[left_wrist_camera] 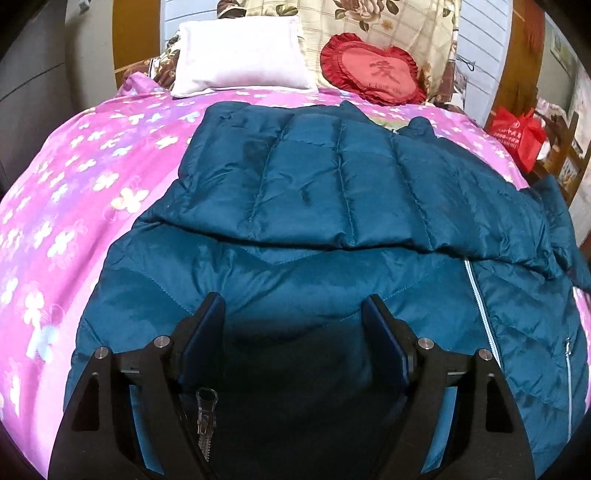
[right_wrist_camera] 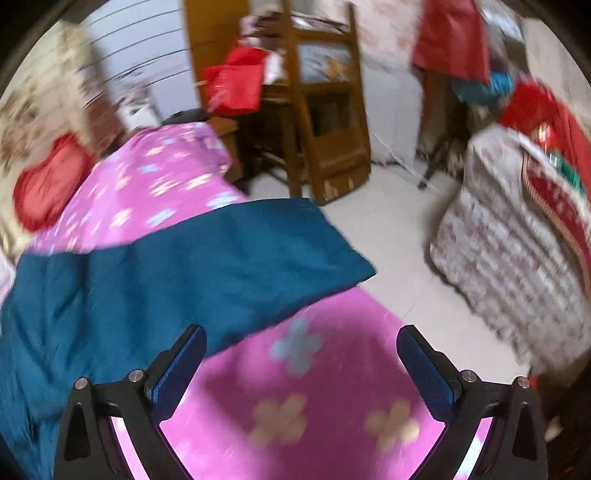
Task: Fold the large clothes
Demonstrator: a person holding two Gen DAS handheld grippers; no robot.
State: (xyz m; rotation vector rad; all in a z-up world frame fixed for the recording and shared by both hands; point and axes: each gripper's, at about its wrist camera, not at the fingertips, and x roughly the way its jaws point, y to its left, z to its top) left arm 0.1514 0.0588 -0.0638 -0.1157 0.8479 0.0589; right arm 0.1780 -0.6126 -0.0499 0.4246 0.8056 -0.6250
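A teal quilted down jacket (left_wrist_camera: pixel 314 192) lies spread on the pink flowered bedspread (left_wrist_camera: pixel 74 177), with one sleeve folded across its body and a light zipper (left_wrist_camera: pixel 480 306) running down at the right. My left gripper (left_wrist_camera: pixel 295 310) is open, just above the jacket's near part, with nothing between its fingers. A zipper pull (left_wrist_camera: pixel 205 406) lies below its left finger. In the blurred right wrist view the jacket's other sleeve (right_wrist_camera: pixel 221 251) stretches over the bed's edge. My right gripper (right_wrist_camera: pixel 301 350) is open and empty above the bedspread (right_wrist_camera: pixel 295 406), just right of that sleeve.
A white pillow (left_wrist_camera: pixel 240 55), a red heart cushion (left_wrist_camera: pixel 373 70) and a floral pillow (left_wrist_camera: pixel 388 22) sit at the bed's head. Right of the bed are a wooden chair (right_wrist_camera: pixel 325 129), red bags (right_wrist_camera: pixel 236 81), bare floor (right_wrist_camera: pixel 399 229) and a patterned covered seat (right_wrist_camera: pixel 509 251).
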